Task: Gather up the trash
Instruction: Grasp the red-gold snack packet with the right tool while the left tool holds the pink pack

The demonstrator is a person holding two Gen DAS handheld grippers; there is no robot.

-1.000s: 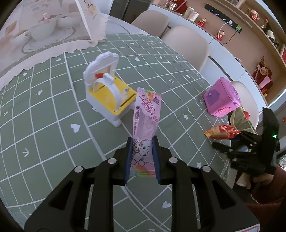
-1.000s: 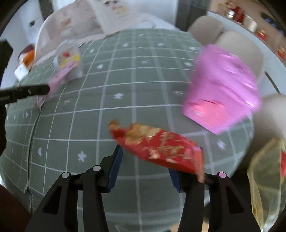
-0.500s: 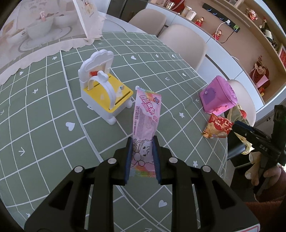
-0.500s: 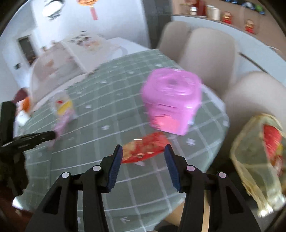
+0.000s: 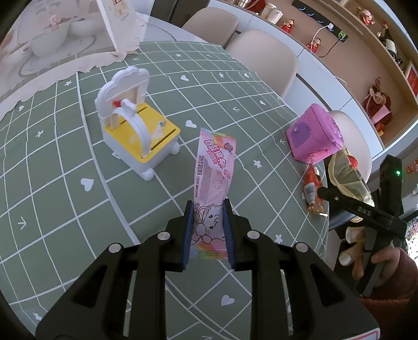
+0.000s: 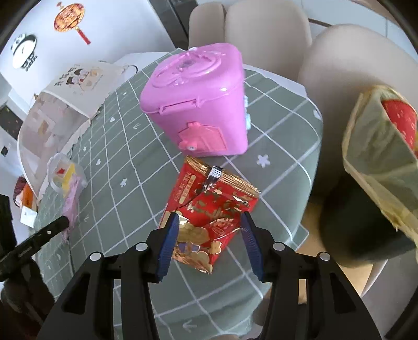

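Note:
My left gripper (image 5: 207, 230) is shut on a long pink snack wrapper (image 5: 213, 177) and holds it upright above the green checked tablecloth (image 5: 65, 183). My right gripper (image 6: 210, 243) holds a crumpled red and gold snack wrapper (image 6: 209, 209) between its jaws, near the table's edge, in front of a pink toy box (image 6: 198, 102). The red wrapper also shows in the left wrist view (image 5: 312, 191). A yellowish trash bag (image 6: 378, 162) with red trash inside hangs off the table to the right.
A white and yellow toy chair (image 5: 135, 125) stands on the table left of the pink wrapper. A standing card (image 5: 117, 23) and bowls sit at the far side. Beige chairs (image 6: 266, 34) surround the table.
My right gripper swung with the red wrapper from the open table to beside the pink box and the trash bag. My left gripper kept the pink wrapper and drew back slightly.

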